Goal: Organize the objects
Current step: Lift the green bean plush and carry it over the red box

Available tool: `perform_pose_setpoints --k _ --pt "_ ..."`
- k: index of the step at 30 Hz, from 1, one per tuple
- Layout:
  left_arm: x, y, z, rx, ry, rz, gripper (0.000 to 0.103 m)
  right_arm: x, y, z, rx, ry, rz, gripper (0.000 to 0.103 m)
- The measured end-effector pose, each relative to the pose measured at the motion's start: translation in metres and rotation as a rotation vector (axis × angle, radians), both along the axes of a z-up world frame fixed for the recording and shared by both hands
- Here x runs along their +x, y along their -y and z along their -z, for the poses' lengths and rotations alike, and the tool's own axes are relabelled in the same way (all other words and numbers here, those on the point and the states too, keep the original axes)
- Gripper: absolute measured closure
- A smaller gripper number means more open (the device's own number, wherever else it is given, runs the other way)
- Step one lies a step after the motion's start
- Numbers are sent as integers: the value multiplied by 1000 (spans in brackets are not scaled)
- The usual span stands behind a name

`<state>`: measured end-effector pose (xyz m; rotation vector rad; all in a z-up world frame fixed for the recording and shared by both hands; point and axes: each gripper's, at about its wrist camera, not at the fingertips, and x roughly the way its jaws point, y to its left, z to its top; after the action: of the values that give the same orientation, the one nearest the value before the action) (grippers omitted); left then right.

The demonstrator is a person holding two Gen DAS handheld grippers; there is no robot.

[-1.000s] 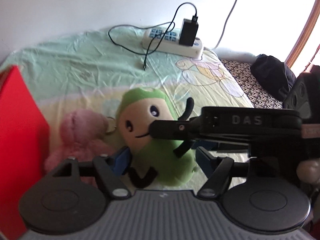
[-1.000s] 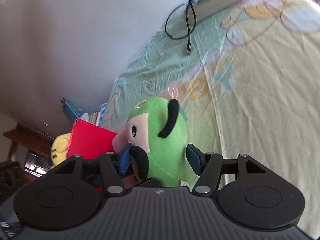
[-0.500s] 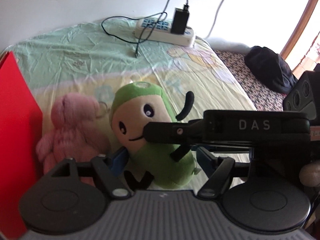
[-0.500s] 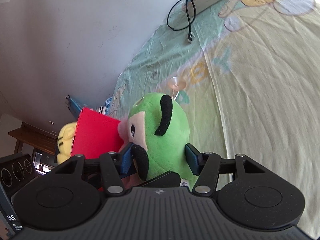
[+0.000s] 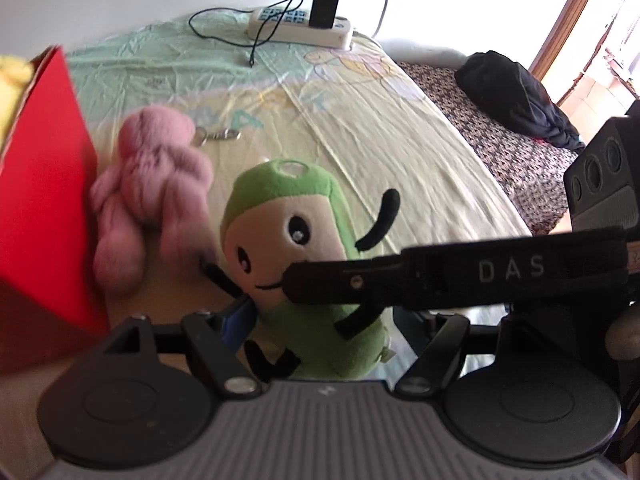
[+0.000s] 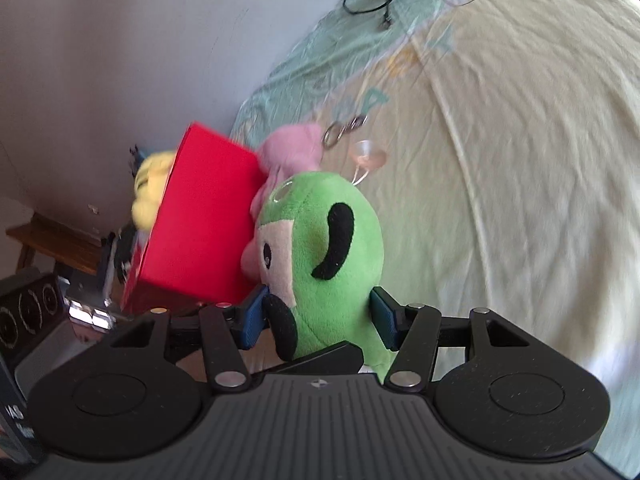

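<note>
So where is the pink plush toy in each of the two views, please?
Left wrist view: pink plush toy is left of centre, between the red box and the green plush toy.
Right wrist view: pink plush toy is upper centre-left, behind the green one.
Shared landmark: the red box.

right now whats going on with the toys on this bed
A person is tidying soft toys with two handheld grippers. The right gripper is shut on the green plush, holding it just above the bedsheet. The left gripper sits open around the same toy from the other side. A pink plush lies beside the red box, which already holds a yellow toy.
</note>
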<state>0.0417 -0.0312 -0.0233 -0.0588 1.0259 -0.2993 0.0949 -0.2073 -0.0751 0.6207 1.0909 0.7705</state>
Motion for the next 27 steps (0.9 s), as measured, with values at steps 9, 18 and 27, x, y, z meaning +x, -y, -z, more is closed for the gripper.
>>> perform_pose_setpoints --k 9,18,27 --pt "-48 -47 -12 3 18 9 27 -50 -43 -15 -42 -4 -48 46" --pt "-93 -117 -30 -2 55 -30 27 -83 -112 -35 -57 29 -133 47" --pt "-136 -191 -56 20 138 -124 27 -96 -198 -64 -64 158 -279 47"
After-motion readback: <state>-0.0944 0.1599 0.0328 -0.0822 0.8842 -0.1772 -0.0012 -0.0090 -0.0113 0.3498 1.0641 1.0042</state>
